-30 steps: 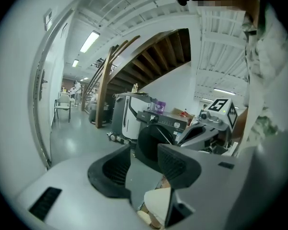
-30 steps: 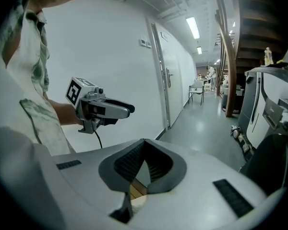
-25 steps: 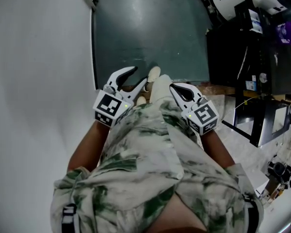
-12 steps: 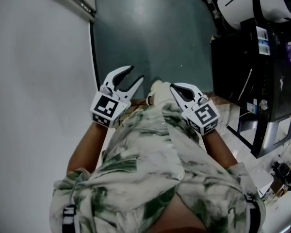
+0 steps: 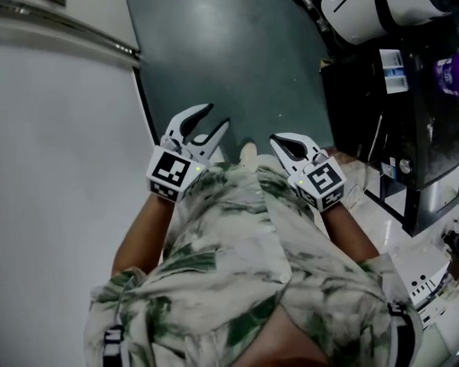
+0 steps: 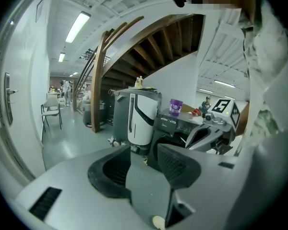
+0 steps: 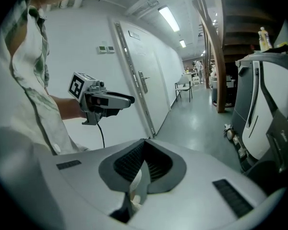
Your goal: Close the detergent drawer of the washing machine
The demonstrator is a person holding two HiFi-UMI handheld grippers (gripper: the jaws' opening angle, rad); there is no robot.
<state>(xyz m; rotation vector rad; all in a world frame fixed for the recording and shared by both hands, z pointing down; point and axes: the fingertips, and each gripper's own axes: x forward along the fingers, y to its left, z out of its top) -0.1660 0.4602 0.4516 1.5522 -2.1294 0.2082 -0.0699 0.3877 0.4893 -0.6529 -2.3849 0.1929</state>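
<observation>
- While both tongs hung close to the person's belly over the patterned shirt (image 5: 245, 258), the dark, boxy washing machine (image 5: 382, 113) stood well apart, ahead and to the right across the floor (image 5: 229, 60).
- The right gripper (image 5: 287, 141) lay on the machine's side and was the nearer of the two; the left gripper (image 5: 214, 118) sat by the white door (image 5: 53, 174) on the far side.
- From the left gripper view, the machine's top front strip ran crosswise under a purple cup (image 6: 175, 106). By my reading the detergent drawer belonged in that strip, but it was too small and dark to pick out or to judge how far it stood out.
- A push to close it would likely run straight into the machine's front, so the tongs first had to cross that gap.
- The left gripper's jaws stood apart with nothing between them, only floor beyond.
- The right gripper's jaws met at the tips and held nothing.
- Both had smooth pale-grey plastic shells and black ribbed pads, curved like beaks.
- The floor looked smooth, glossy grey-green, and the machine matte and dark.
- A glossy white-and-black appliance (image 6: 141, 116) stood just beside the machine.
</observation>
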